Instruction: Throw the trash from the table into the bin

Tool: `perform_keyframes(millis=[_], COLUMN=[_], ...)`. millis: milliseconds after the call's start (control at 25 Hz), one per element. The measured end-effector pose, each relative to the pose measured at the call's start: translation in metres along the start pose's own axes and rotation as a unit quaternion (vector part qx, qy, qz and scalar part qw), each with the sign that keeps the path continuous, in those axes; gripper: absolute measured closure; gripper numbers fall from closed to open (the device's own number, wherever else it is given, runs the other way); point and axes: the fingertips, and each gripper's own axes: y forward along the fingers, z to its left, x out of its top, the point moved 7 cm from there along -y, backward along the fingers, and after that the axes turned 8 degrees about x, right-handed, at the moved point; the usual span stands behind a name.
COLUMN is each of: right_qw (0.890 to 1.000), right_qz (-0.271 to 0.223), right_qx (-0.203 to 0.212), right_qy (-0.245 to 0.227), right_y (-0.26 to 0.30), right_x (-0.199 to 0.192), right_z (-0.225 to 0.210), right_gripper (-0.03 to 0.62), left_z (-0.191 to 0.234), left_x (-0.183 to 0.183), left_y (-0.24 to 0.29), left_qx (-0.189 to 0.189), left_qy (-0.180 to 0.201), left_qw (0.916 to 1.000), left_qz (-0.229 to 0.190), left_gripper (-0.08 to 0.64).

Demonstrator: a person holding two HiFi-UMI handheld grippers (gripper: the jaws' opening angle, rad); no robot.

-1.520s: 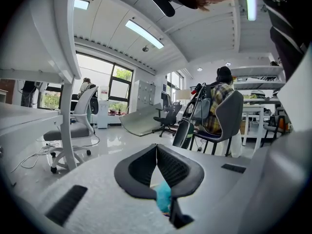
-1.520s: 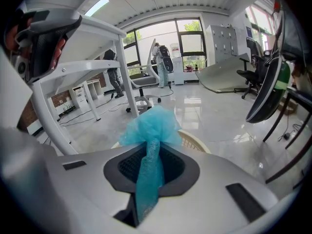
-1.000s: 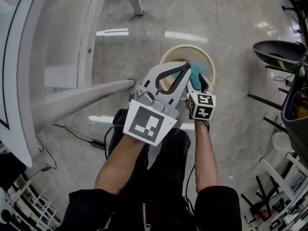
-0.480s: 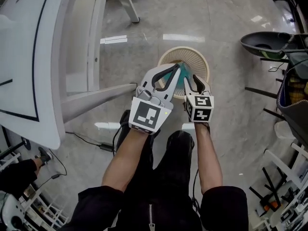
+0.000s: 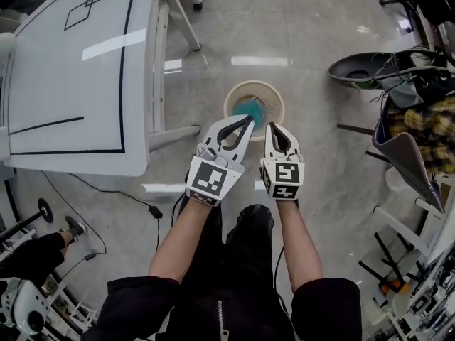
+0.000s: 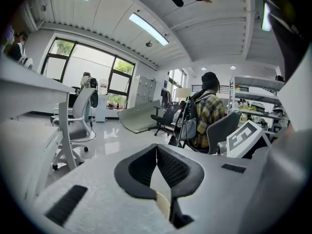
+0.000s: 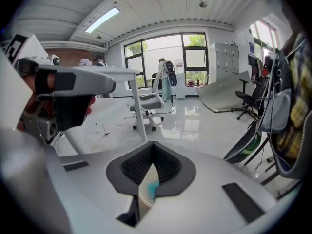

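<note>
We see a white desk (image 5: 78, 84) on a glossy floor (image 5: 320, 34), with the teal trash (image 5: 250, 109) down in the bin (image 5: 279, 99). Left gripper (image 5: 245, 121) and right gripper (image 5: 274, 128) both have jaws together, empty. Only the gripper views catch the windows (image 6: 78, 72).

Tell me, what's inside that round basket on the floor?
A teal piece of trash lies in the slatted bin. The left gripper covers its near side, so anything there is hidden.

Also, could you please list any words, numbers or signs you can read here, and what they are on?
None can be read. The cube on the left gripper and the one on the right gripper bear only black-and-white square patterns; the table has only plain black lines.
</note>
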Motion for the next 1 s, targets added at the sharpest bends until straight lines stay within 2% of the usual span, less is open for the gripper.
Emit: perform_keyframes(millis=[240,400,560,800,1000], right_qw=[1.000,0.999,0.998,0.997,0.995], right_qz=[-0.009,-0.012,-0.029,-0.063,-0.091], right_qx=[0.007,0.007,0.001,0.003,-0.009], right_qy=[0.028,0.043,0.052,0.045,0.043], right_y=[-0.071,-0.109,-0.128,-0.134,-0.137], right_x=[0.117,0.189,0.248,0.315,0.348], right_z=[0.027,0.044,0.057,0.076,0.079], right_gripper=[0.583,0.583,0.583,0.581,0.582], left_z=[-0.006,0.000,0.024,0.052,0.062], left_x=[0.120,0.190,0.250,0.302,0.326], left_y=[-0.034,-0.051,-0.056,-0.056,-0.052], left_qx=[-0.002,-0.001,0.004,-0.022,-0.041], left_qy=[-0.019,-0.051,-0.028,-0.021,-0.001], left_qw=[0.9998,0.9986,0.9993,0.9994,0.9990], left_qz=[0.006,0.011,-0.024,-0.017,-0.018], left_gripper=[0.552,0.551,0.552,0.552,0.551])
